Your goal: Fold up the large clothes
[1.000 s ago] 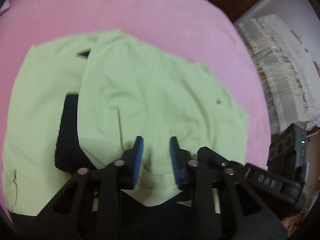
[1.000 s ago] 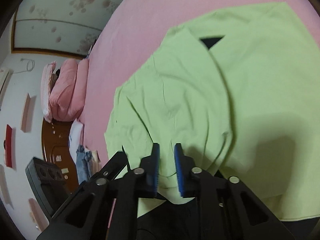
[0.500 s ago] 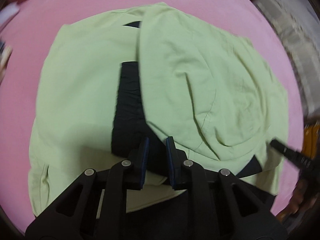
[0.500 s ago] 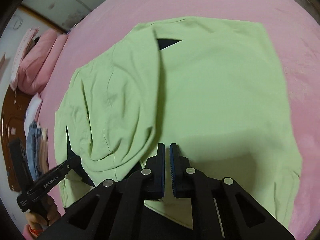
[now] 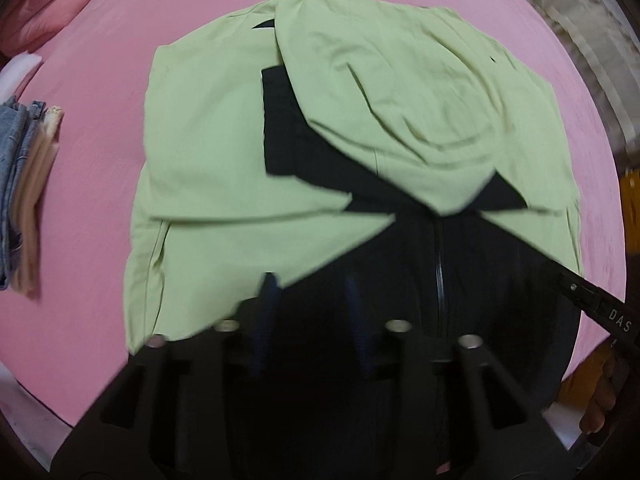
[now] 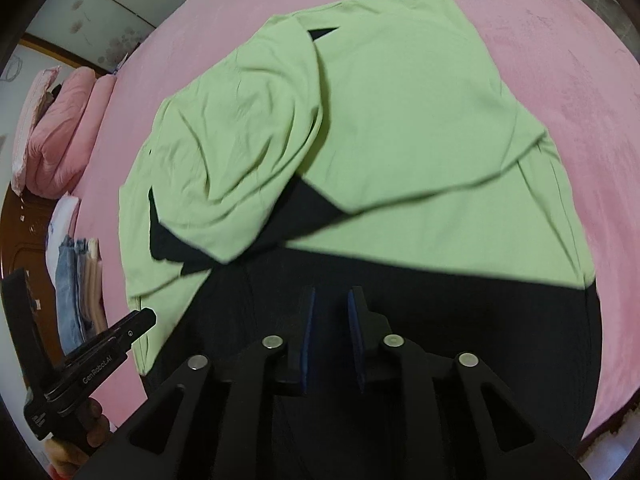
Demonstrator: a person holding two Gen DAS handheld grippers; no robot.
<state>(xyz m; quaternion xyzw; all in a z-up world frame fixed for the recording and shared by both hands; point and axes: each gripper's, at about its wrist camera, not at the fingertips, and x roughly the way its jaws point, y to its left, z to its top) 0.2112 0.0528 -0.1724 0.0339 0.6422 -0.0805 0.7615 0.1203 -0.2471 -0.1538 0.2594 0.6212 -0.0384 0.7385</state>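
A light-green garment [image 5: 224, 152] with a black inner side lies spread on the pink bed [image 5: 88, 280]. Its sleeve side is folded over the middle in a rumpled flap [image 5: 420, 92]. A black panel with a zip [image 5: 440, 264] fills the near part. My left gripper [image 5: 311, 284] hovers over that black cloth, its jaws opening, with nothing between them. In the right wrist view the garment [image 6: 400, 120] shows the same fold. My right gripper [image 6: 332, 292] is above the black hem [image 6: 460, 320], its jaws also opening and empty. Each gripper shows at the edge of the other's view [image 5: 592, 300] [image 6: 116, 340].
A stack of folded jeans and beige clothes [image 5: 24, 200] [image 6: 76, 280] lies at the bed's left edge. Pink bedding [image 6: 60, 128] is piled beyond it beside a wooden headboard [image 6: 20, 248]. Pale cloth [image 5: 580, 20] lies past the bed's right side.
Both grippers have pulled back toward the near black hem, so more of the garment shows. Their jaws stood nearly shut half a second ago and now stand apart. The green flap lies folded over.
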